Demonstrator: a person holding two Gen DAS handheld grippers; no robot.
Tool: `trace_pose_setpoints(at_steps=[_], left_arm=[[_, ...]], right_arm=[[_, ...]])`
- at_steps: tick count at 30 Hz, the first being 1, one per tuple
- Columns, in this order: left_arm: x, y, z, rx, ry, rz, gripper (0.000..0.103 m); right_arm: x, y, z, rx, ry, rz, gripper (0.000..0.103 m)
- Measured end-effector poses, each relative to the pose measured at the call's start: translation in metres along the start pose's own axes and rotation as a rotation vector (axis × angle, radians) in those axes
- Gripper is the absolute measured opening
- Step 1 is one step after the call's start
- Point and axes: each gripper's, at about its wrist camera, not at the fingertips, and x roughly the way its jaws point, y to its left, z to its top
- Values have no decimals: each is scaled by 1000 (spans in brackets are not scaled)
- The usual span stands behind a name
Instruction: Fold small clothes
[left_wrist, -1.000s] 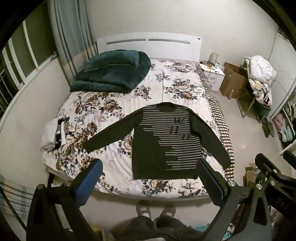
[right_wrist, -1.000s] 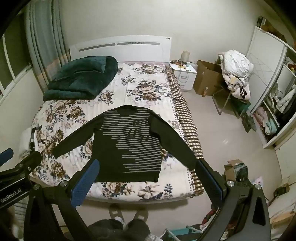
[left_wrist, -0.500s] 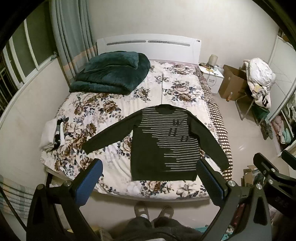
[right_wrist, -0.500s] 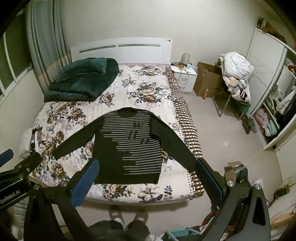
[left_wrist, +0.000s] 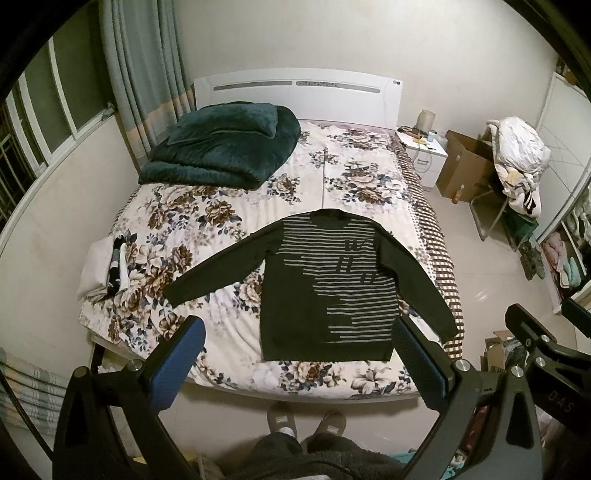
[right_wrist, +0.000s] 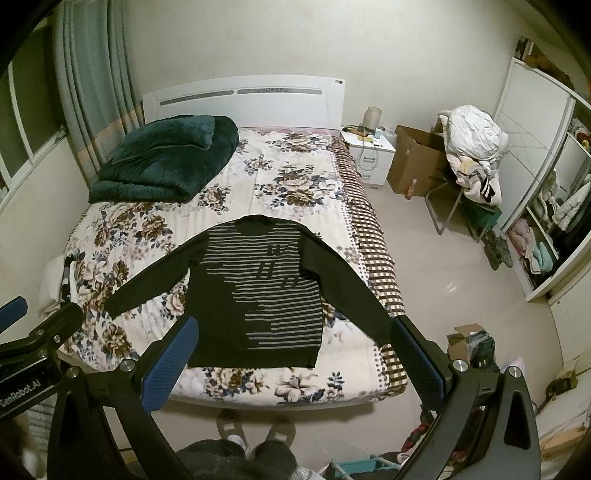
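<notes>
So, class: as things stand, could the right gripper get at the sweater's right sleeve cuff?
Probably yes. The right gripper is open and empty, held above the bed's foot; the sweater lies flat, and its cuff near the bed's edge has nothing over it.

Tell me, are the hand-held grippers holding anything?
No. The left hand-held gripper and right hand-held gripper are open and empty; the sweater lies flat on the bed.

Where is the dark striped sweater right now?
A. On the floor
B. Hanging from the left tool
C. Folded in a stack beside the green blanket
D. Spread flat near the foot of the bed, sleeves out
D: the striped sweater lies flat on the floral bed with both sleeves spread, and both tools are open and empty.
</notes>
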Motion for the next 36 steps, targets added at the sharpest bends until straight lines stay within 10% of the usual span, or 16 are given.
trace_pose_setpoints(at_steps=[36], left_arm=[[-3, 1, 4, -1, 0, -6, 103]], right_arm=[[-2, 1, 5, 1, -4, 3, 103]])
